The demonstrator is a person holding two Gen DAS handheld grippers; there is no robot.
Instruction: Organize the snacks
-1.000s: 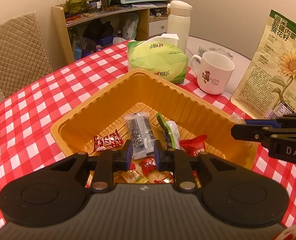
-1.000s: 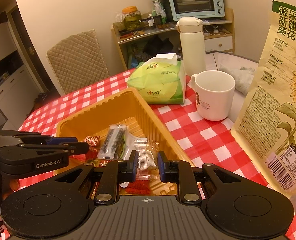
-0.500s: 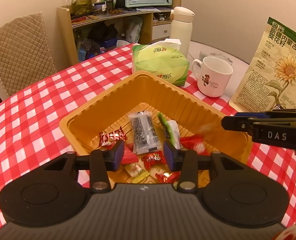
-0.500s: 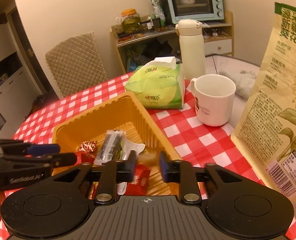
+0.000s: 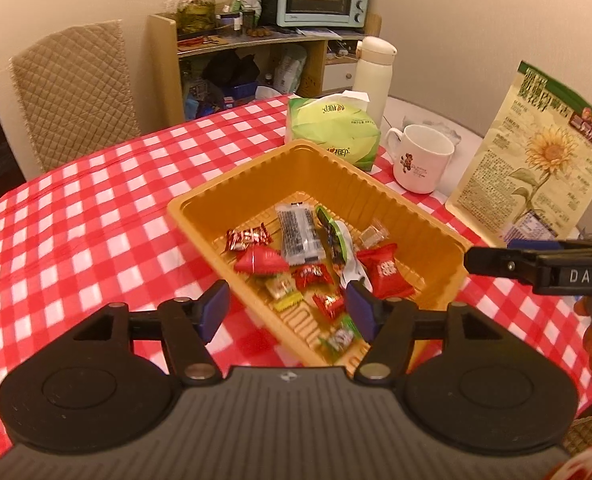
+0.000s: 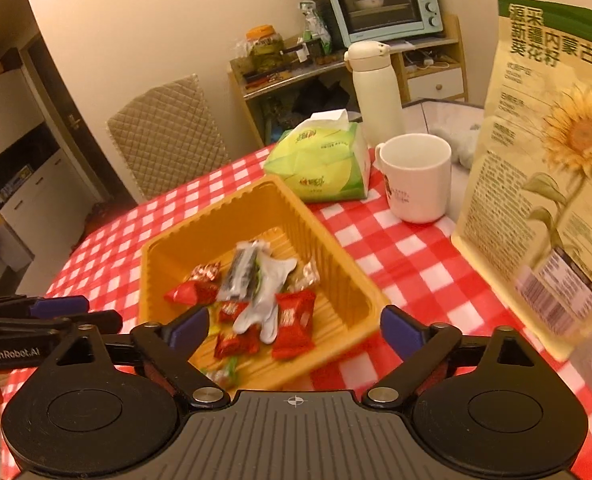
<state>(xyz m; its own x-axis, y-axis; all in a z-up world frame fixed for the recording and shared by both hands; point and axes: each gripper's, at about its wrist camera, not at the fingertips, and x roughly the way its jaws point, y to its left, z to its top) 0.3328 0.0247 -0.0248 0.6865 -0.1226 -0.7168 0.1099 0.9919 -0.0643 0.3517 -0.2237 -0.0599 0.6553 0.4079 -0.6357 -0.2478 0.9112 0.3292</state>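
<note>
The orange tray (image 5: 379,196) of snacks (image 5: 296,236) lies diagonally on the tabletop (image 5: 96,216). Both the left gripper (image 5: 288,310) and the right gripper (image 6: 294,326) have just been opening their jaws, apparently empty.

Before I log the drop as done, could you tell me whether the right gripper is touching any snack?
Apart. In the right wrist view the right gripper has just been opening; its jaws stand wide with nothing between them, above the snacks lying in the tray.

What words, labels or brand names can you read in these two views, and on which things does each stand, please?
"DAS": right gripper.
"GenRobot.AI": left gripper.
"新疆内蒙古 葵花籽": sunflower seed bag; its small print is blurred.
Tissue pack, mug and snack wrappers: print too small or blurred.
</note>
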